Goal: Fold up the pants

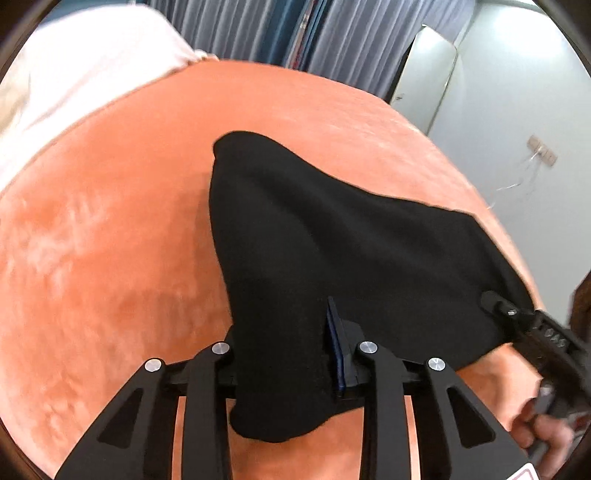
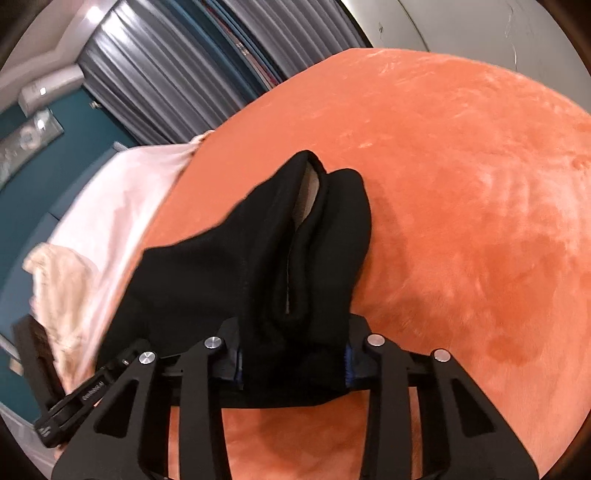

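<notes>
Black pants (image 1: pixel 332 236) hang lifted over an orange plush bedspread (image 1: pixel 110 258). My left gripper (image 1: pixel 291 354) is shut on one edge of the pants; cloth hides its left finger and droops below the jaws. My right gripper (image 1: pixel 495 301) shows at the right of the left wrist view, holding the far corner. In the right wrist view the right gripper (image 2: pixel 293 354) is shut on a bunched part of the pants (image 2: pixel 295 240), with an opening in the cloth showing at the far end. The left gripper (image 2: pixel 122 360) shows at lower left there.
A pale pink blanket (image 2: pixel 110 206) lies along the bedspread's (image 2: pixel 461 221) far-left side. Grey curtains (image 1: pixel 258 29) hang beyond the bed. A white wall and cabinet (image 1: pixel 517 74) stand to the right. A dark teal wall (image 2: pixel 55 158) is at the left.
</notes>
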### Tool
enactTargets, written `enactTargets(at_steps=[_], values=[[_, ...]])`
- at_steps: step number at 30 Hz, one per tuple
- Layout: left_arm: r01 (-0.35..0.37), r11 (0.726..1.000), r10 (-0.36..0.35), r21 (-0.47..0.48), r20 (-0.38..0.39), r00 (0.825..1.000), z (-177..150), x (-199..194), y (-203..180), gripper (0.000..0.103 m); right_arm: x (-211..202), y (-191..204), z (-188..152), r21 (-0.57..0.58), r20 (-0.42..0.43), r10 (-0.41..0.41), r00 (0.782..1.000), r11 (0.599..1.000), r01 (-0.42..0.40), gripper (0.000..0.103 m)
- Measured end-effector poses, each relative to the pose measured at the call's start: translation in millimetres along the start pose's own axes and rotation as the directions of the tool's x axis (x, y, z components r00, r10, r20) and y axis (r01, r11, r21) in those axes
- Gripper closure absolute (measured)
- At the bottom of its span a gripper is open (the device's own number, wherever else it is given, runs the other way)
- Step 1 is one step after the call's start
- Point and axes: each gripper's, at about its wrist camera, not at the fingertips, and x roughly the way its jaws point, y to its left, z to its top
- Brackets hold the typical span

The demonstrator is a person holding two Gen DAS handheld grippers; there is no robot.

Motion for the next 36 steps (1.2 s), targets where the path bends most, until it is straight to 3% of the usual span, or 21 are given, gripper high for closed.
enactTargets(at_steps=[4,6,7,9,11,13,15,16,17,23,36], values=[[0.110,0.989,-0.118,-0.099,-0.089,0.989,-13.5,-16.5,21.7,0.074,-25.6,-5.9,-11.9,0.048,-0.045,0.072,0.996,0.996,-0.070,0.069],[0.091,0.989,-0.107,-0.114,-0.140,0.984,-23.1,-10.0,26.7,0.057,-28.6,-9.0,-24.3,0.029,-0.082,0.041,0.996,0.999,-0.039,0.063],[0.068,0.989,-0.088,-0.131,-0.156,0.984,-28.6,-3.4,29.9,0.038,-26.0,-12.1,-27.8,0.028,-0.091,0.024,0.996,0.999,-0.022,0.059],[0.075,0.980,-0.103,-0.184,-0.147,0.984,-37.1,3.9,35.2,0.026,-15.8,-26.9,-33.1,0.084,-0.104,0.008,0.995,0.996,0.001,0.031],[0.081,0.979,-0.103,-0.187,-0.112,0.988,-40.2,6.2,26.2,0.015,-14.3,-33.7,-35.3,0.122,-0.076,0.043,0.996,0.992,-0.033,0.031],[0.045,0.989,-0.060,-0.138,-0.101,0.993,-39.9,9.4,18.5,0.017,-13.0,-28.1,-34.5,0.094,-0.074,0.021,0.997,0.995,-0.014,0.039],[0.058,0.992,-0.066,-0.110,-0.078,0.995,-38.2,5.0,10.1,0.045,-15.1,-23.2,-34.3,0.072,-0.061,0.022,0.998,0.997,-0.018,0.061],[0.056,0.994,-0.062,-0.095,-0.065,0.996,-36.0,-0.6,9.3,0.065,-19.8,-20.4,-34.4,0.067,-0.049,0.026,0.998,0.998,-0.022,0.067],[0.057,0.996,-0.060,-0.069,-0.053,0.997,-32.3,-8.4,8.1,0.076,-26.0,-17.1,-35.2,0.057,-0.040,0.027,0.999,0.998,-0.024,0.069],[0.012,0.997,-0.011,0.077,-0.014,1.000,-19.4,-44.7,-9.7,0.078,-53.9,17.7,-38.9,-0.042,0.009,0.031,0.999,0.999,-0.031,0.072],[-0.002,0.989,-0.001,0.150,0.024,1.000,-21.9,-92.8,-12.4,0.078,-91.1,44.5,-54.1,-0.093,0.017,0.068,0.998,0.993,-0.066,0.072]])
